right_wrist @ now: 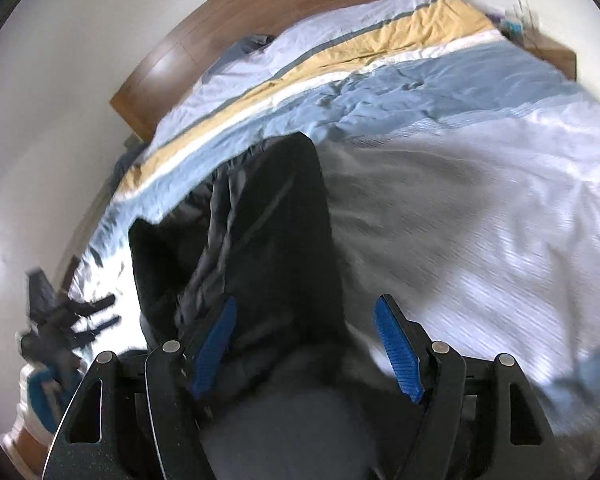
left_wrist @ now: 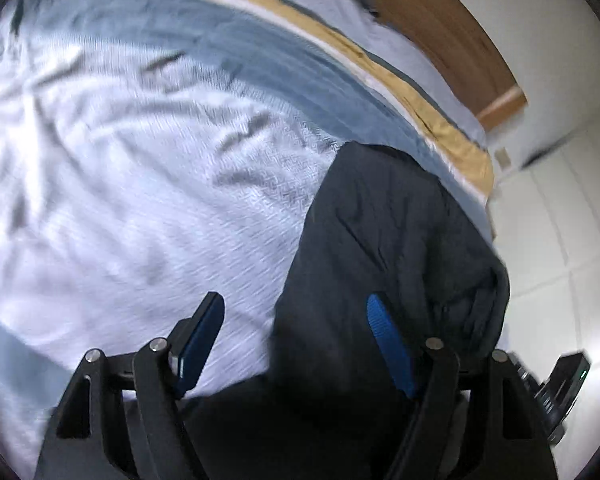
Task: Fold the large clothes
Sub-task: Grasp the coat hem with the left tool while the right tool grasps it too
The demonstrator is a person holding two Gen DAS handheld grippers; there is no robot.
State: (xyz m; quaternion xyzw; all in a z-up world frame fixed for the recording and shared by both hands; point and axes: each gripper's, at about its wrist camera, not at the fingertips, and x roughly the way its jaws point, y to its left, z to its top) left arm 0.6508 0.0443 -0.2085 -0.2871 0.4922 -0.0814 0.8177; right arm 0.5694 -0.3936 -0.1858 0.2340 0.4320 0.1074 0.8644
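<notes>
Plainly, both claws stand apart with nothing pinched. The left claw (left_wrist: 296, 344) has its 2 blue pads spread wide, the pad at 3 o'clock lying over the dark garment (left_wrist: 384, 232) and the pad at 9 o'clock over bare bed cover (left_wrist: 112, 152). The right claw (right_wrist: 306, 348) is likewise spread, straddling the same dark garment (right_wrist: 268, 224), whose cloth runs up between the pads toward 12 o'clock.

The garment lies in a long bunched strip on the bed, close to the side edge (in the left view its 3 o'clock margin sits just beside the drop to the pale floor (left_wrist: 560, 240)). Beyond it run the blue, white and yellow bands of the cover, then the wooden headboard (right_wrist: 260, 8).

Risks, as I judge them: closing now could catch the bed cover along with the garment, since cloth and cover touch under the pads. A grip on only 1 layer of the bunched fabric would let the rest sag and skew the fold. A sideways tug could slide the slippery-looking fabric off the bed edge. Both views are blurred, so the seams cannot be made out.
</notes>
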